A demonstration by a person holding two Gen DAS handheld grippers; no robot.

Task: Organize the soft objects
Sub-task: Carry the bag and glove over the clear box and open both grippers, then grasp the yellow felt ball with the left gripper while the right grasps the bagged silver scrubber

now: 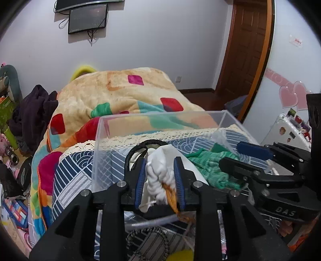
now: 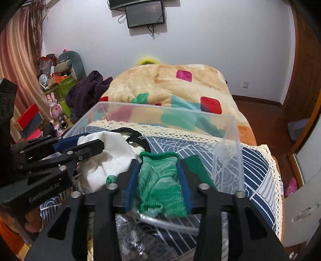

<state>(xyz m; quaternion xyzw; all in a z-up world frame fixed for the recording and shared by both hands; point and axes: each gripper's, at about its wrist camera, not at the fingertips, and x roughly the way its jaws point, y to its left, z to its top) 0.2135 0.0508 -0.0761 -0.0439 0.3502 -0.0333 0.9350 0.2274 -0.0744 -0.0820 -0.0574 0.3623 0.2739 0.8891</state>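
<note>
Lilac-white bedroom walls are framing a bed (image 2: 260, 160) that is wearing a navy wave-patterned cloth with a lace edge, and on it is sitting a clear plastic bin (image 1: 160, 117). Inside that bin, my left jaws (image 1: 159, 180) are straddling a white knitted cloth bundle with an orange trim (image 1: 157, 176); the blue pads are sitting at its sides, but I cannot tell whether they are pressing or already letting go. My right jaws (image 2: 160, 186) are straddling a green knitted glove (image 2: 158, 180) just beside the white one, over the bin's near wall, and again I cannot tell whether the pads are pinching it. A black curved strap (image 2: 132, 133) is lying behind the white cloth, against the bin's floor. Beyond the bin, a plush beige blanket with red, pink and teal patches (image 1: 120, 90) is heaping up on the bed, with a dark purple garment (image 1: 34, 112) slumping at its left edge. Two dark screens (image 2: 145, 16) are hanging on the far wall, and a brown wooden door (image 1: 244, 44) is standing to the right.
</note>
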